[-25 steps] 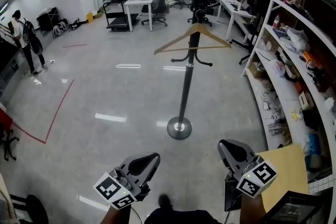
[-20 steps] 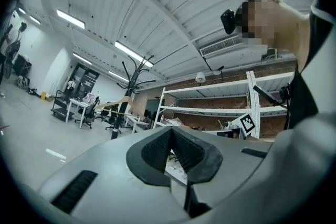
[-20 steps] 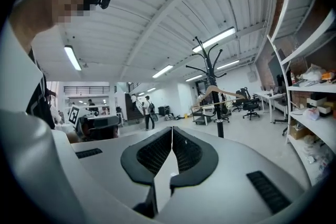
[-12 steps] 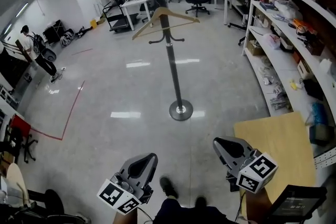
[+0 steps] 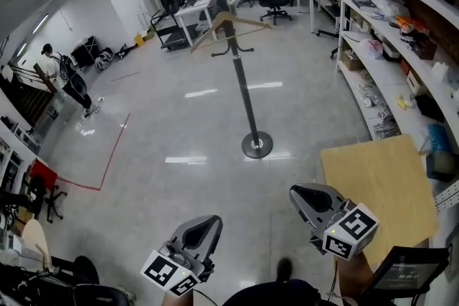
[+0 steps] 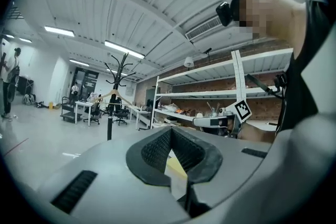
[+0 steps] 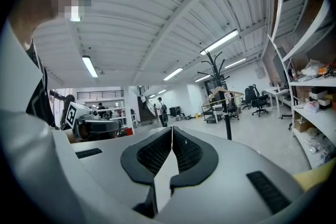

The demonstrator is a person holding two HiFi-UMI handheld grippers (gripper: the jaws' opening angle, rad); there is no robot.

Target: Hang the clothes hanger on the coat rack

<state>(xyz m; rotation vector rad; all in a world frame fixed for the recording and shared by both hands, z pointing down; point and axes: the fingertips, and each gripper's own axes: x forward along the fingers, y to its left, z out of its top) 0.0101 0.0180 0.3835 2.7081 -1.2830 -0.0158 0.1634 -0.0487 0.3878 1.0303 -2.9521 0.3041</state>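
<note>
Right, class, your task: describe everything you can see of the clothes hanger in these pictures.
The clothes hanger is pale and wood-looking, a shallow triangle of two sloping arms and a straight bottom bar. It hangs high on the black coat rack, across the pole just below the curved top hooks. In the head view it looks tilted, with its left end lower. Its own hook is too small to make out. Only the rack touches it.

The left gripper [image 5: 206, 224] and right gripper [image 5: 298, 194] were held level, side by side, jaws closed and empty.
</note>
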